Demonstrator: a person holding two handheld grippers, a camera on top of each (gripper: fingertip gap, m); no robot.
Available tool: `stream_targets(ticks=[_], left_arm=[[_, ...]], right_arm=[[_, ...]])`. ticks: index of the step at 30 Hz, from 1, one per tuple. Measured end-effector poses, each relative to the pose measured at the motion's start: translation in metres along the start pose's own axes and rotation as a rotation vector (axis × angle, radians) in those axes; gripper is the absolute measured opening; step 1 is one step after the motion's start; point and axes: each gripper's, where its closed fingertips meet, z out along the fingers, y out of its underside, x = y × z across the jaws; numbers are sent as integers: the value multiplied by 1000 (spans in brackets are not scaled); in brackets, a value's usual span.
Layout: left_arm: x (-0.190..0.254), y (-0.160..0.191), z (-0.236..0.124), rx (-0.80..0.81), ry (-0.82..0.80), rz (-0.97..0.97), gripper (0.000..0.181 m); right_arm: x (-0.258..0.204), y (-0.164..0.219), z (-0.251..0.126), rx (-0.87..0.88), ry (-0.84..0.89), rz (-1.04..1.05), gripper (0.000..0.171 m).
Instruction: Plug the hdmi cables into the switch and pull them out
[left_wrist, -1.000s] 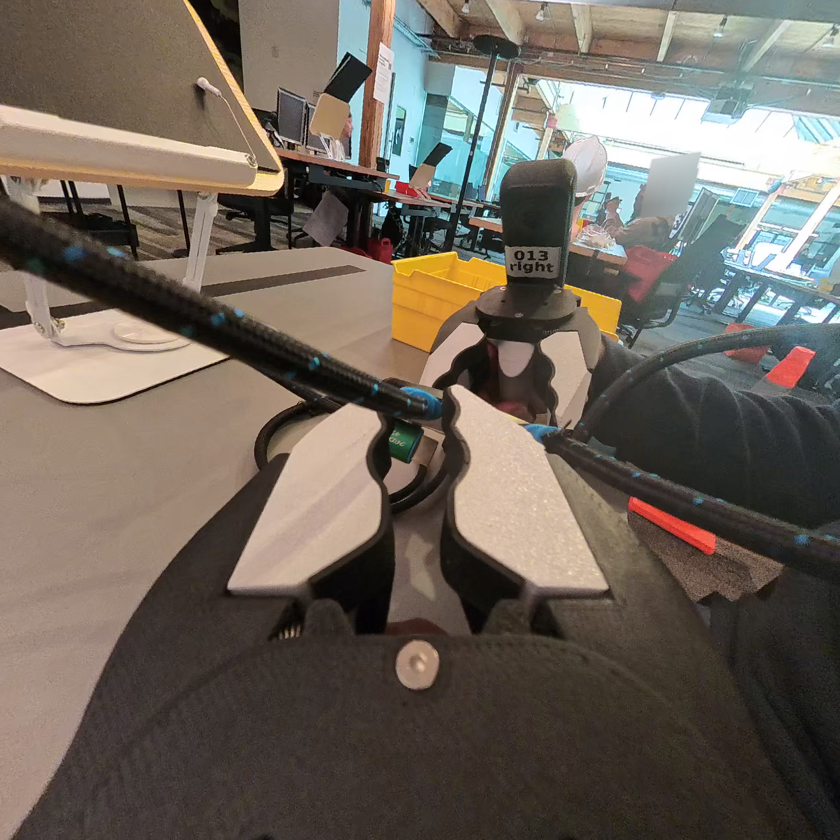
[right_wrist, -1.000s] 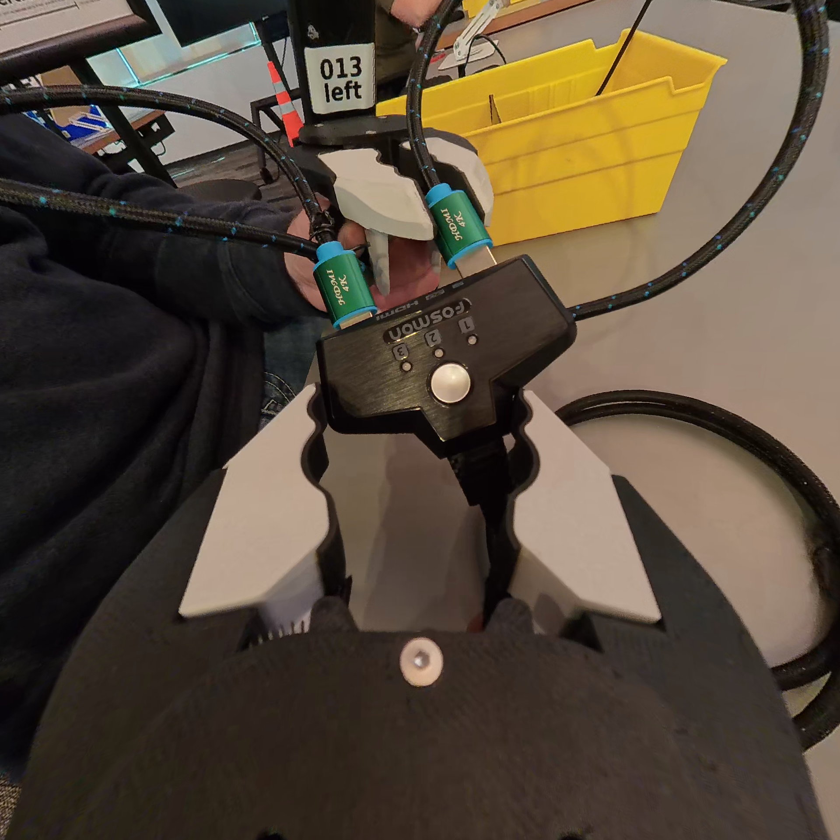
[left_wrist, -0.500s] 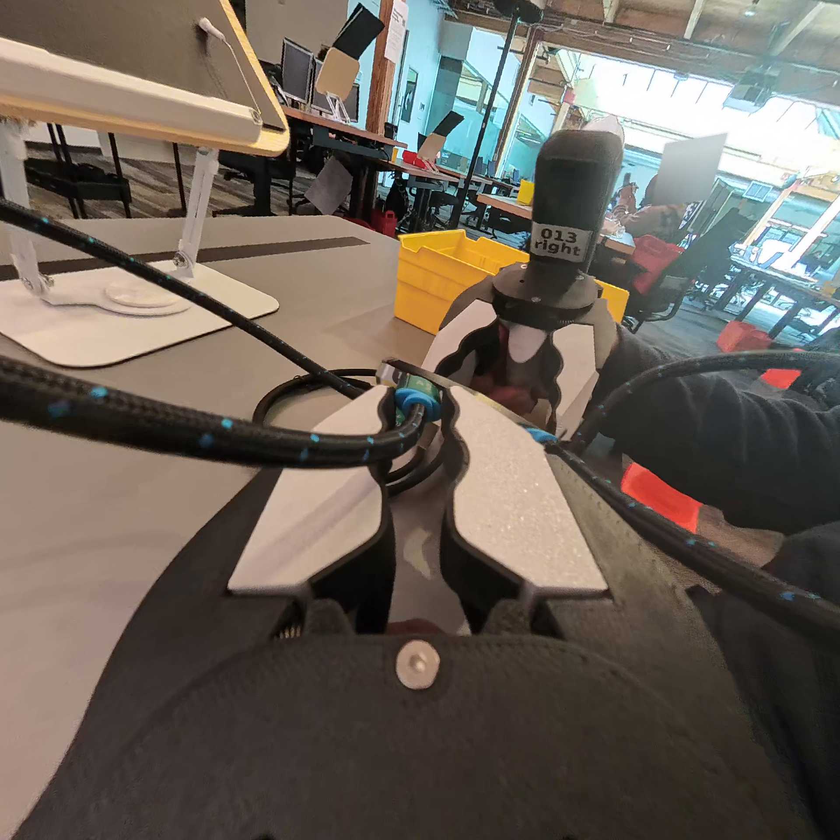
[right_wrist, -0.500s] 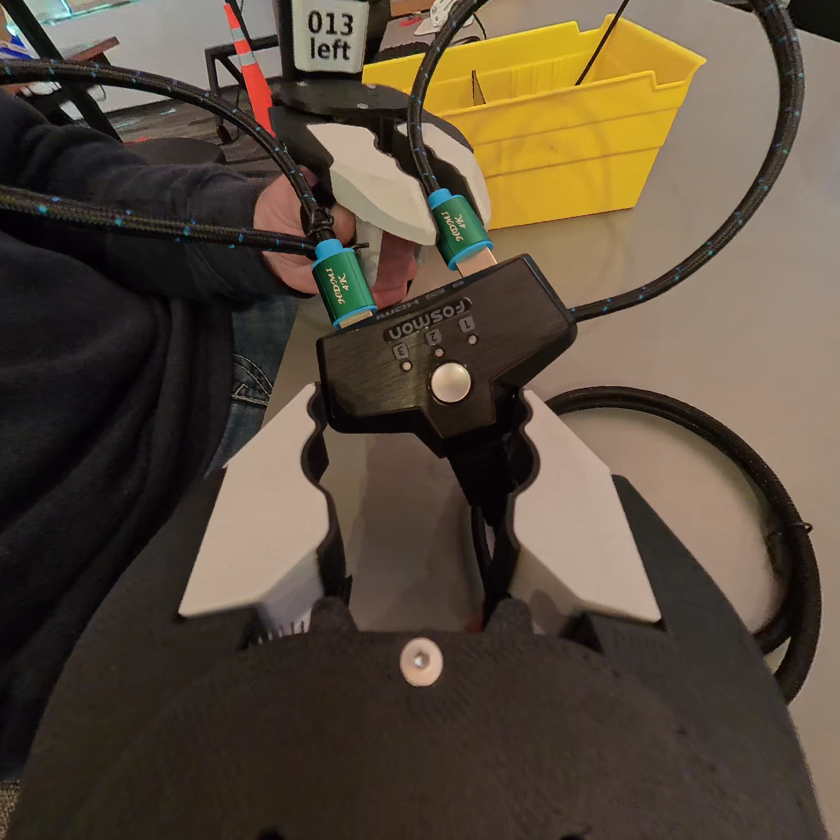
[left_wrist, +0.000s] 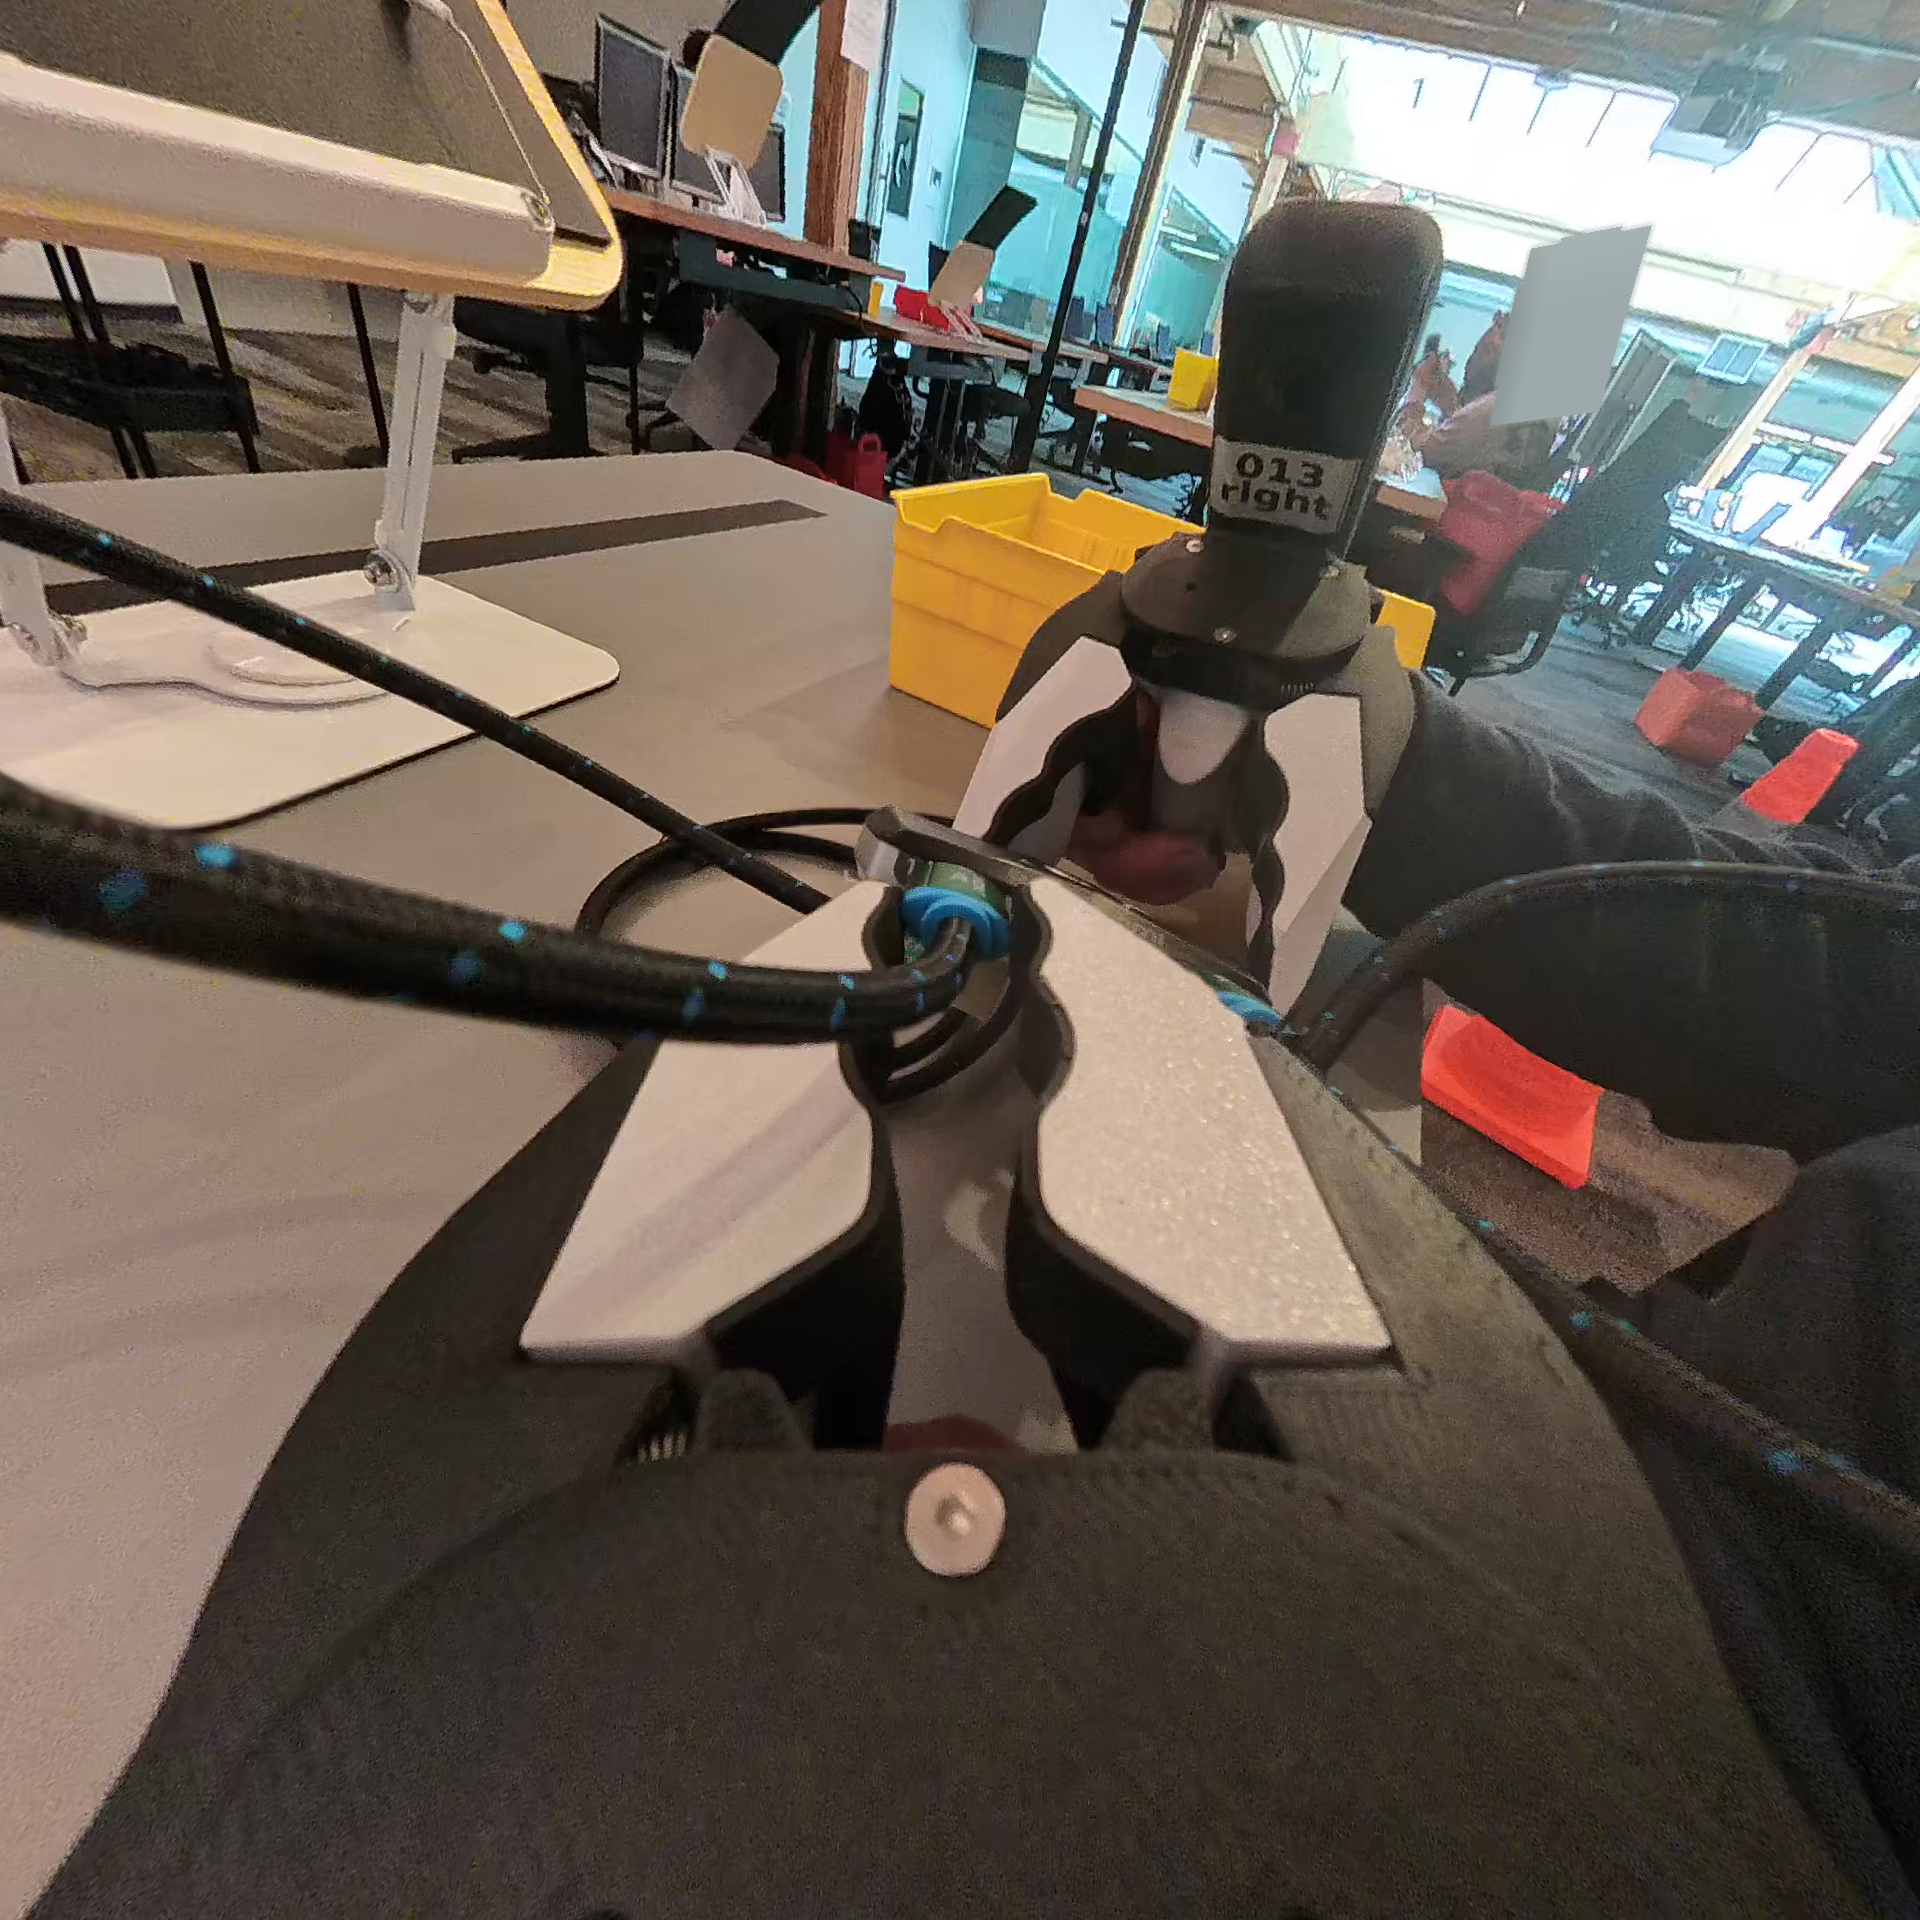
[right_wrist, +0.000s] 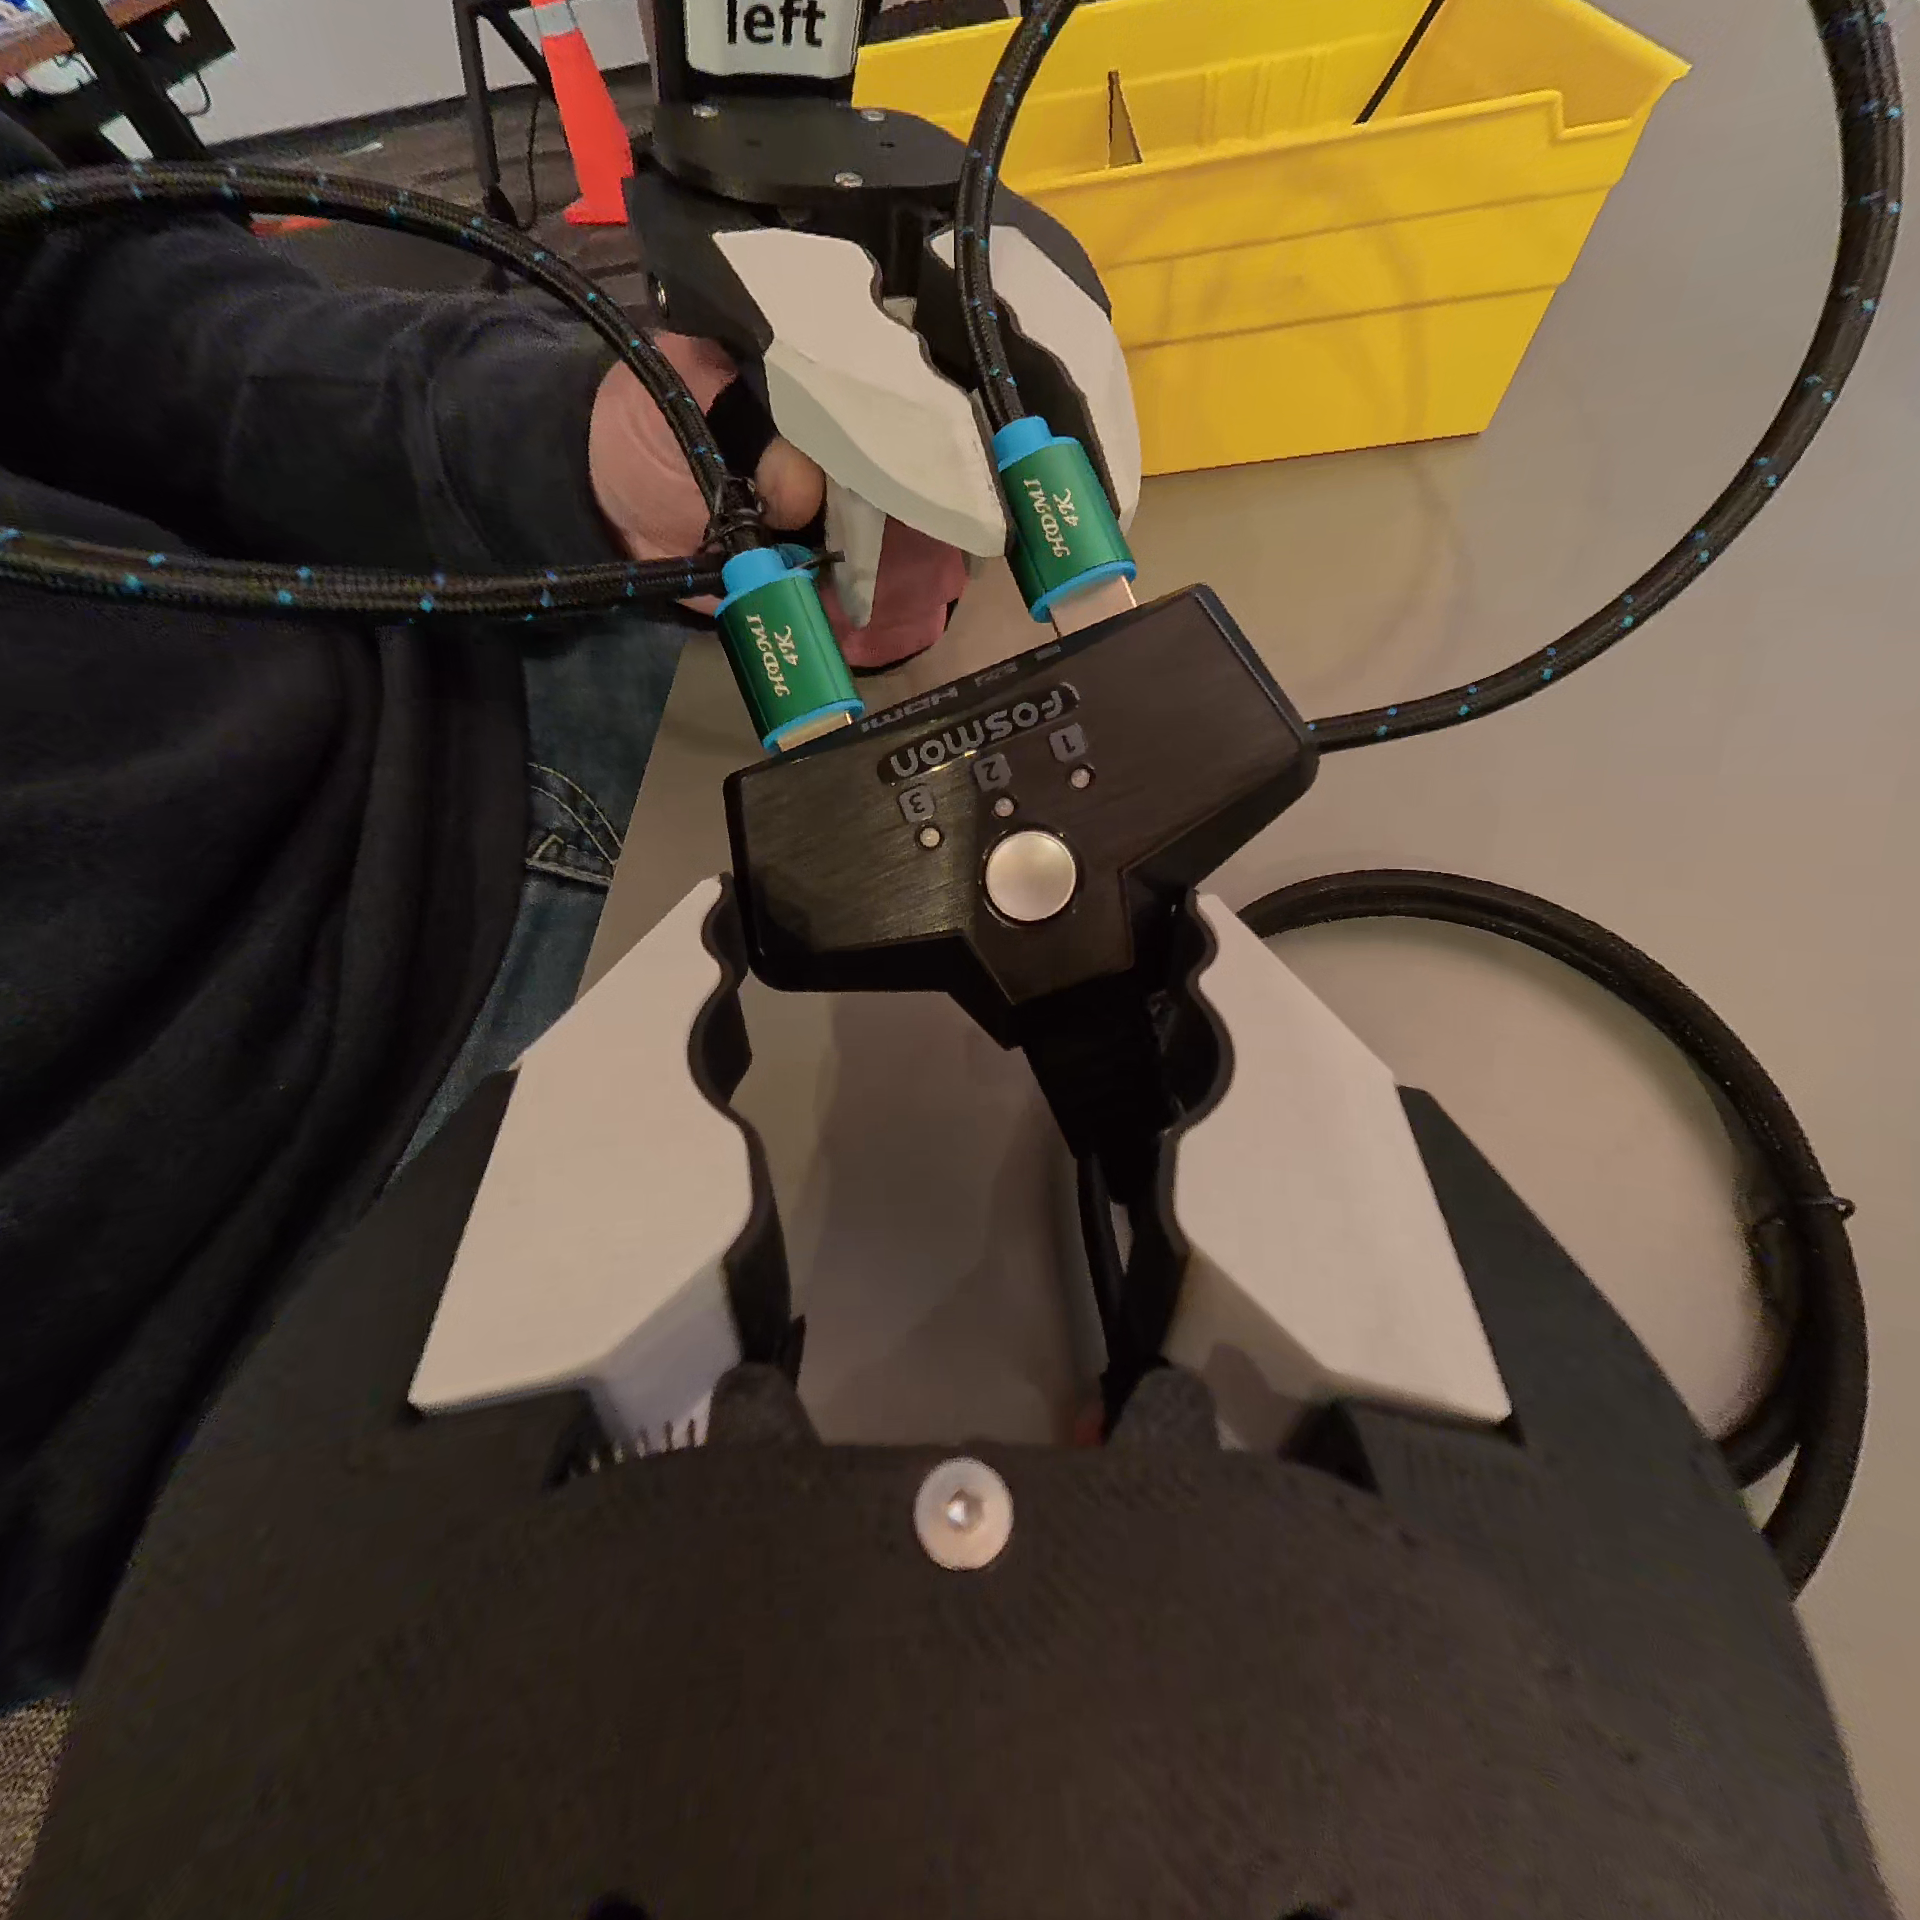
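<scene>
Switch (right_wrist: 1013, 821) sits clamped at its narrow tail between the right tongs (right_wrist: 966, 935), held just above the counter (right_wrist: 1558, 748) so its ports face the other hand. Two green plugs meet that far edge: the left plug (right_wrist: 790, 655) looks seated, while the right plug (right_wrist: 1070, 535) is pinched by the left tongs (right_wrist: 997, 416), closed on its blue collar, with bare metal showing at the port, so it is likely partway in or out. Holding the switch steady gives the pull something to work against. From the left wrist view the switch is almost hidden behind the fingers, and only the plug's collar (left_wrist: 951, 920) shows. A yellow bin (right_wrist: 1351, 260) stands behind.
</scene>
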Motion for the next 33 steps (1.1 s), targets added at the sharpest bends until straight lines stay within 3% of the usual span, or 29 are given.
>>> stream_targets(ticks=[15,33], left_arm=[[-1,-1,3,64,-36,7,19],[1,3,0,9,34,-31,19]], right_arm=[[1,-1,-2,-5,14,12,79],[-1,0,-1,-54,31,-46,79]])
